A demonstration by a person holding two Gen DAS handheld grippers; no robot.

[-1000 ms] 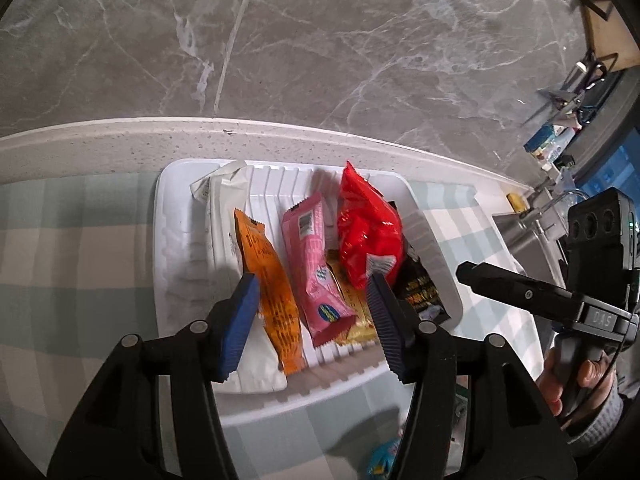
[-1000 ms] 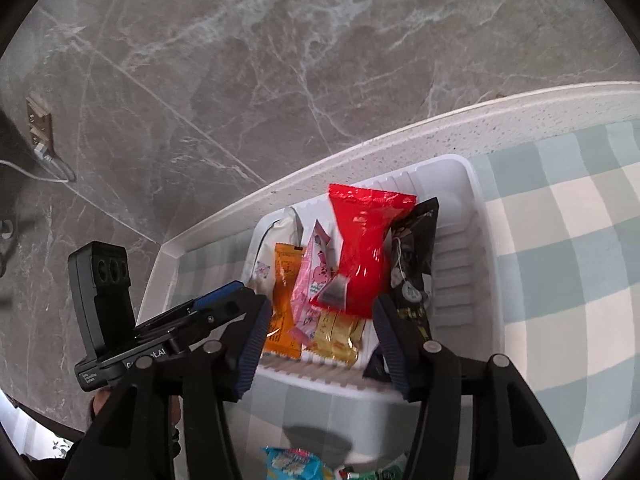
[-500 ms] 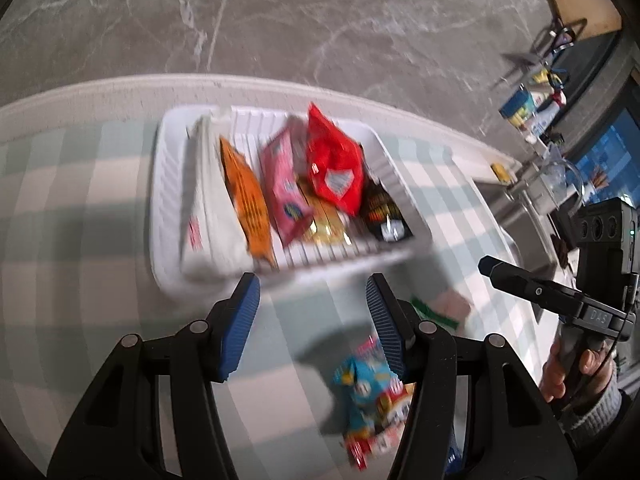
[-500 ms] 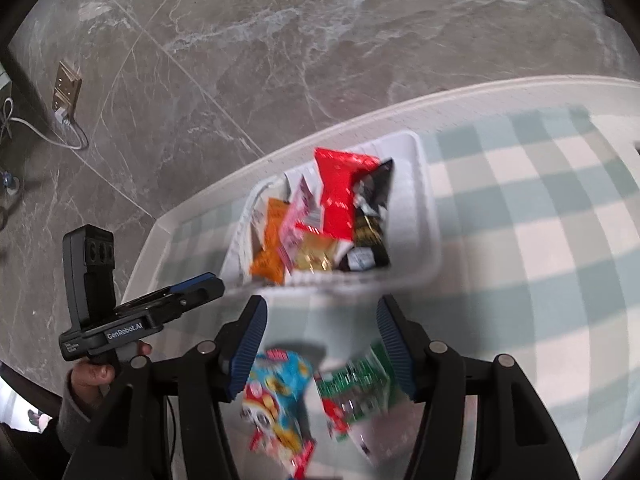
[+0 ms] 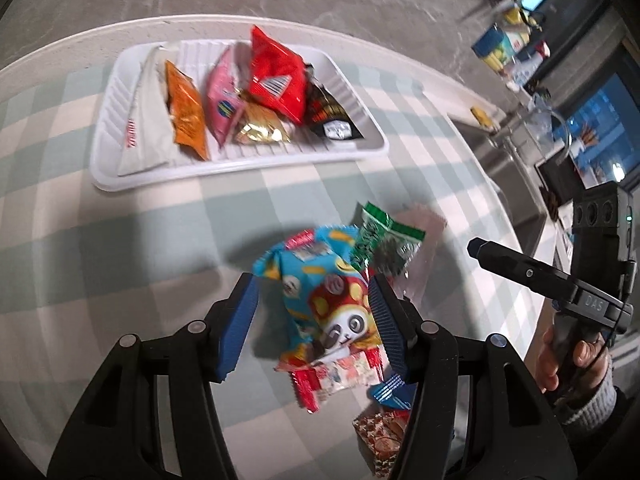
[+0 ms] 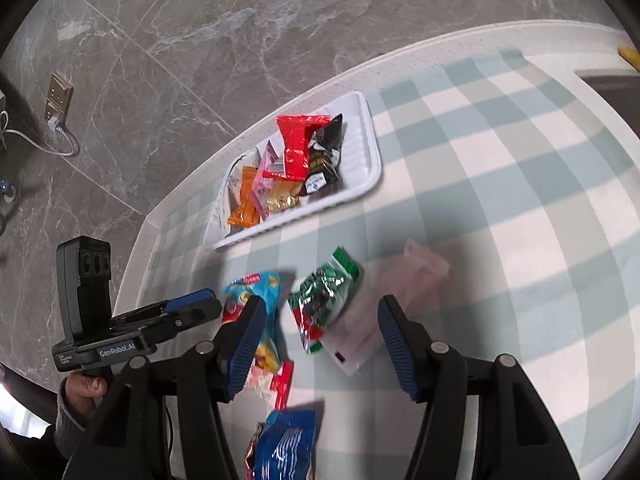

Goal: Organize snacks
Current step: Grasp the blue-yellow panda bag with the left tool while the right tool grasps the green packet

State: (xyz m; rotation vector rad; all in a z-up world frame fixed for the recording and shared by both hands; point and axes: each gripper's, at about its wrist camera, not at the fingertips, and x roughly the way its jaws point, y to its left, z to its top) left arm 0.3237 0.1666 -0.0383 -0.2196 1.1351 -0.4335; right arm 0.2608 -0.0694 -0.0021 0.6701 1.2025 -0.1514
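A white tray holds several snack packets: white, orange, pink, gold, red and black. Loose snacks lie on the checked cloth nearer me. My left gripper is open, its jaws on either side of a blue panda packet. My right gripper is open above a green packet and a pale pink packet. The green packet also shows in the left wrist view. A blue packet lies below the right gripper.
The table's white rim curves along the far side, with grey marble floor beyond. A sink and cluttered shelves lie to the right in the left wrist view. A small patterned packet lies near my left gripper's right finger.
Both grippers have pulled back from the tray toward me. The loose snacks on the cloth have come into view under them. Both stay open.
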